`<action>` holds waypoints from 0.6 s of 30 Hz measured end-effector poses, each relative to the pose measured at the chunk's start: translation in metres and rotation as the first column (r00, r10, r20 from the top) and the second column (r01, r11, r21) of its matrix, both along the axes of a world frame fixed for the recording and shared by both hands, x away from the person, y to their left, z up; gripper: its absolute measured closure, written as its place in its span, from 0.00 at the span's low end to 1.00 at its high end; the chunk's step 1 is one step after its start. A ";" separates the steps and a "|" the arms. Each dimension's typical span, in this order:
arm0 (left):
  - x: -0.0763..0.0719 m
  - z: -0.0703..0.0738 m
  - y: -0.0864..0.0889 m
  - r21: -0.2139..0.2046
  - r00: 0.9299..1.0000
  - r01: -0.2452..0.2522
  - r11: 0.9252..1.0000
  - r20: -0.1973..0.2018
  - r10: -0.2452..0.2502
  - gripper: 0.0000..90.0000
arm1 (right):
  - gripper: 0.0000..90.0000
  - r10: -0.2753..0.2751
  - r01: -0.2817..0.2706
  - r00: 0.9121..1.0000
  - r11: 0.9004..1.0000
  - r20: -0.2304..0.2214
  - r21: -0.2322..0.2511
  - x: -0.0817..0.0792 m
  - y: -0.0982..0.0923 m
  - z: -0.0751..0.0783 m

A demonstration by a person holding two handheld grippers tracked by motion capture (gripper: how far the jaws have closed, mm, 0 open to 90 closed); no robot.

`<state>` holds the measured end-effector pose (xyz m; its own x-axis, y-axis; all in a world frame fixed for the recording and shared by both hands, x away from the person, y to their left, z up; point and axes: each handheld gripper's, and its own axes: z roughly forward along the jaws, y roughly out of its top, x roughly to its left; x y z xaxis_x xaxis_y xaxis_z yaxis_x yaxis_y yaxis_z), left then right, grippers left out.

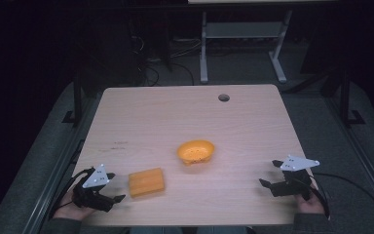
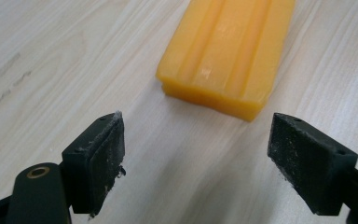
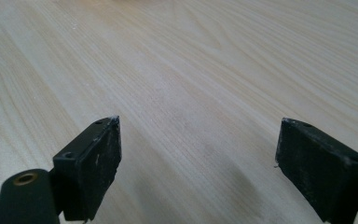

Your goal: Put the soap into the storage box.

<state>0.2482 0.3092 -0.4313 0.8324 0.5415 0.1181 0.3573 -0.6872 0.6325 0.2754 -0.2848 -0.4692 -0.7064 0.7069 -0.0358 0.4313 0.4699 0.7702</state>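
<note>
1. Near the front edge of the wooden table [image 1: 151, 117], left of centre, lies the orange block [image 1: 146, 182]: a flat, rectangular slab with rounded corners, matte and slightly waxy, resting flat on the wood. In the left gripper view its top face [image 2: 226, 51] shows shallow lengthwise ridges and a stepped lower edge.
2. Beyond and to the right of the block, apart from it, sits a small orange bowl [image 1: 196, 151], oval, with a few small holes in its floor.
3. The left hand [image 1: 73, 207] comes in at the front left corner, holding the left gripper [image 1: 116, 199] low over the table, jaws pointed right toward the block's near short side.
4. The left gripper [image 2: 196, 149] has its jaws spread wide; both pads are bare, and the block lies just ahead of the gap, touching neither.
5. The right hand [image 1: 311, 202] rests at the front right corner, well apart from both orange things, with the right gripper [image 1: 270, 173] aimed left across the table.
6. The right gripper [image 3: 198, 151] also stands wide apart, holding nothing; bare wood grain lies between and ahead of its pads.
</note>
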 end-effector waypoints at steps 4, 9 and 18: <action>0.002 0.005 -0.004 0.014 1.000 0.010 1.000 0.004 -0.010 0.20 | 0.15 -0.001 0.001 1.000 1.000 0.003 -0.003 0.000 -0.001 -0.001; 0.004 0.011 -0.012 0.033 0.999 0.042 0.999 0.009 -0.043 0.20 | 0.15 -0.004 0.004 1.000 1.000 -0.004 -0.006 0.000 0.000 -0.002; 0.008 0.017 -0.029 0.089 0.994 0.110 0.990 -0.005 -0.110 0.20 | 0.15 -0.010 0.010 1.000 1.000 -0.005 -0.003 -0.001 -0.002 -0.002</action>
<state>0.2566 0.2801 -0.4143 0.8862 0.4341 0.1620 0.2764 -0.7760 0.5670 0.2742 -0.2865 -0.4714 -0.6995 0.7138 -0.0344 0.4398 0.4679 0.7666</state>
